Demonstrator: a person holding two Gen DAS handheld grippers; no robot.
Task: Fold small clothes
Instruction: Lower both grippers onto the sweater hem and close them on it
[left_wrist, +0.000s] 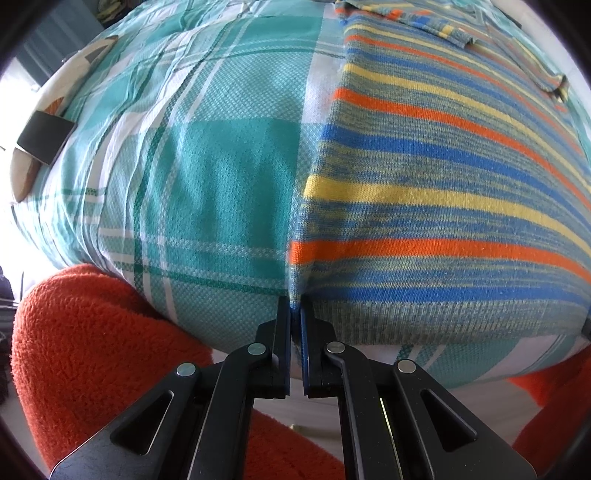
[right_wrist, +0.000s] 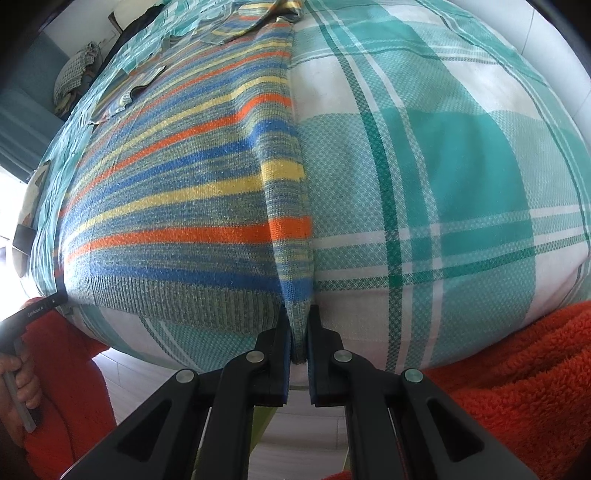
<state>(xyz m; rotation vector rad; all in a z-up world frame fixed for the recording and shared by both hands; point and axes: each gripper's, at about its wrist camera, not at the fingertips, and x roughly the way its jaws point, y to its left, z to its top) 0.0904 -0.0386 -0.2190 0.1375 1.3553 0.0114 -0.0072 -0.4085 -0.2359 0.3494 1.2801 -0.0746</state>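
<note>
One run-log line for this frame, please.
left claw: shut on striped knit sweater hem corner | right claw: shut on opposite hem corner | sweater flat on teal plaid cloth

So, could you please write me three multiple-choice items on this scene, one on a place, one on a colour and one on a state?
1. Where does the striped garment lie?
A. on the checked cloth
B. on bare floor
C. in a basket

2. What colour is the checked cloth?
A. purple and black
B. teal and white
C. plain grey

3. How is the right claw?
A. wide open, holding nothing
B. shut on the garment's corner
C. shut on a cup

Key: 1 A, the cloth shows all round it. 2 B, teal squares with white bands. 3 B, knit fabric sits pinched between its pads.
</note>
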